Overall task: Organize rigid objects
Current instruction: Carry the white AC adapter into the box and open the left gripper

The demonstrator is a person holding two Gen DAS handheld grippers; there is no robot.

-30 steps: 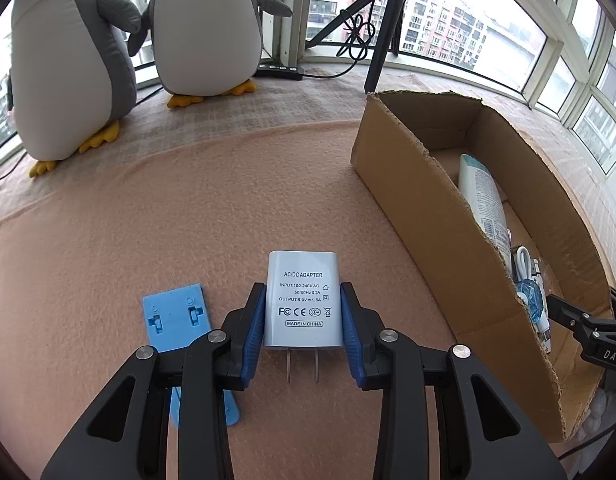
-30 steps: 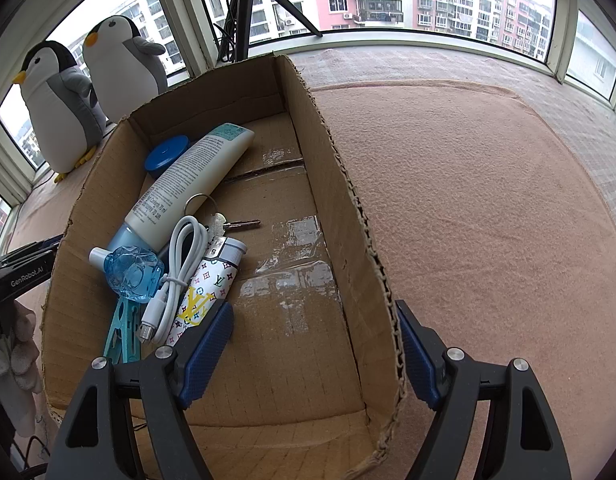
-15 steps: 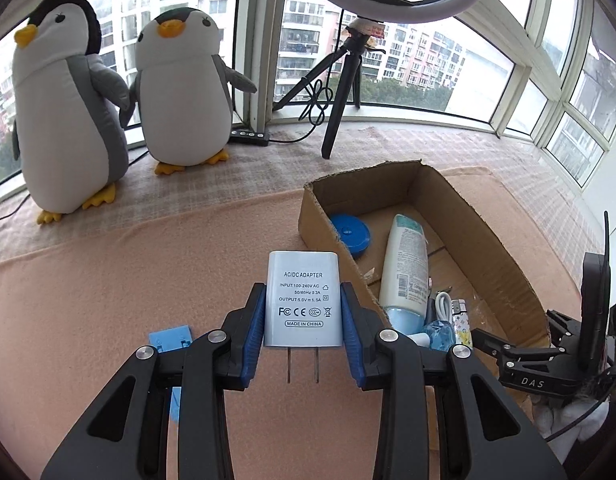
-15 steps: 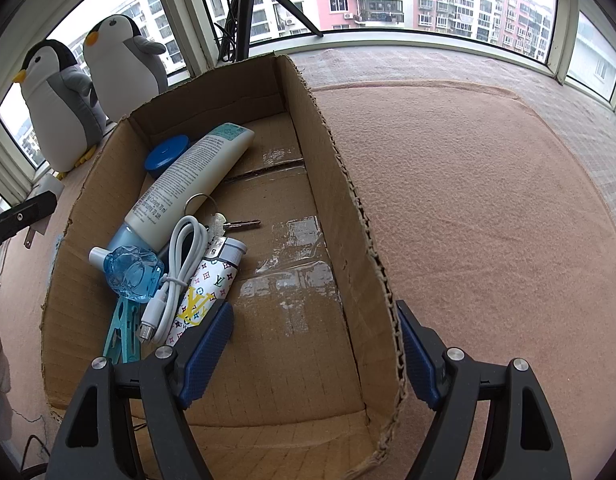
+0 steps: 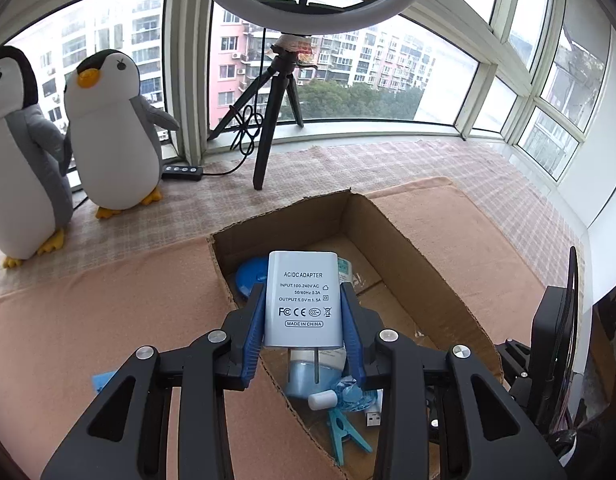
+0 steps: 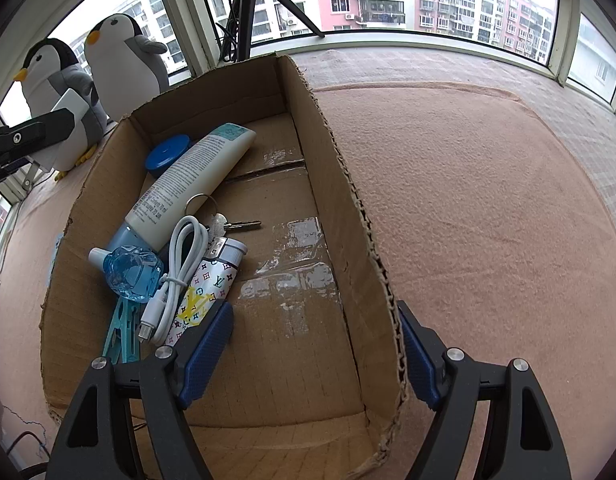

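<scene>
My left gripper is shut on a white AC/DC adapter, prongs pointing back at the camera, and holds it in the air over the near left wall of the cardboard box. In the right wrist view the adapter hangs beyond the box's far left corner. My right gripper is open and straddles the box's right wall, one finger inside and one outside. Inside lie a white tube, a blue lid, keys, a white cable, a patterned lighter, a clear blue bottle and a teal clothespin.
A blue plastic piece lies on the pink blanket left of my left fingers. Two plush penguins stand at the window, beside a tripod with a ring light. The box floor's right half is bare.
My left gripper has risen and swung right with the adapter, from over the blanket to over the box. The blue piece has slid almost out of view. The right gripper has stayed put.
</scene>
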